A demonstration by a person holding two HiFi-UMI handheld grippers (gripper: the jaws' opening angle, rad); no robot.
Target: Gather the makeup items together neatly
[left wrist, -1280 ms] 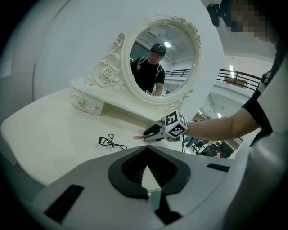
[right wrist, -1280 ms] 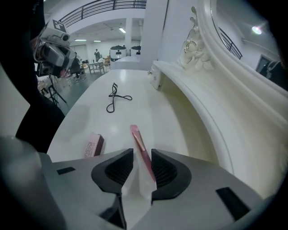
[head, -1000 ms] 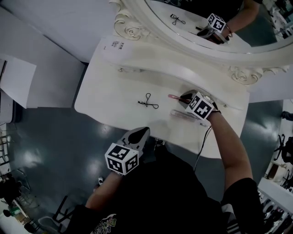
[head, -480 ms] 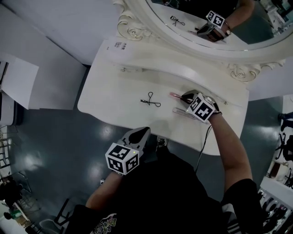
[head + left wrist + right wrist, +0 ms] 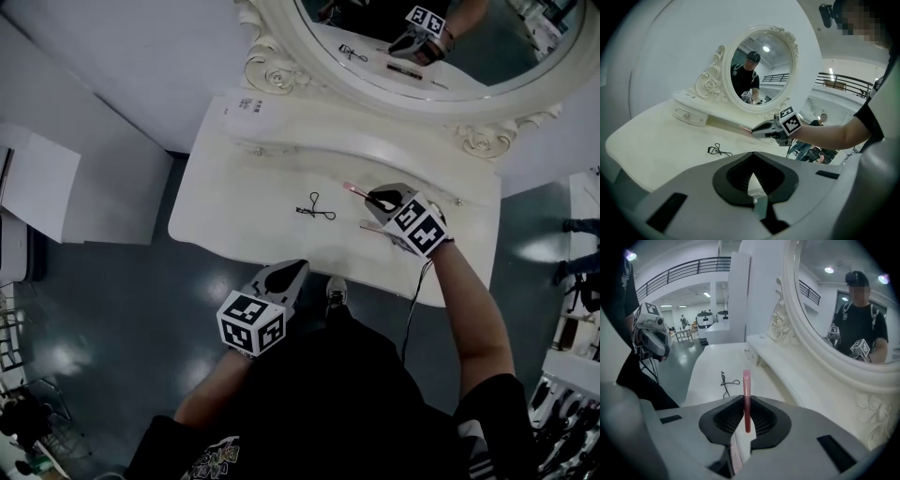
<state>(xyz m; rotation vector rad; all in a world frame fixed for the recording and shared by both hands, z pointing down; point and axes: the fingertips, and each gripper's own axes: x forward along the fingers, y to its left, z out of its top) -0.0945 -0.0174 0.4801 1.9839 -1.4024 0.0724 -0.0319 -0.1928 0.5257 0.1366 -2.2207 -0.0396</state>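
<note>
The pink stick [image 5: 746,385] is now off the worktop [image 5: 234,197]. One second ago it lay there at the tips of the right gripper [image 5: 373,197]; now it hangs in the air together with that gripper. The jaws have just been closing and they clamp the stick between the pads, so I judge that the pick is done and what remains is to carry it to the other items.

The stick lies along the line of the jaws. Its rear part is between the pads and its front part reaches out beyond the tips, away from me.

On the worktop, almost under this gripper, lies a thin tube [image 5: 373,226], not touched. The curler [image 5: 316,208] lies alone near the middle of the worktop, apart from the tube, to the left in the head view. The three items are therefore not yet together.

My left gripper [image 5: 286,275] hovers at the near edge of the worktop, well apart from every item, and its jaws are closed with nothing between them
</note>
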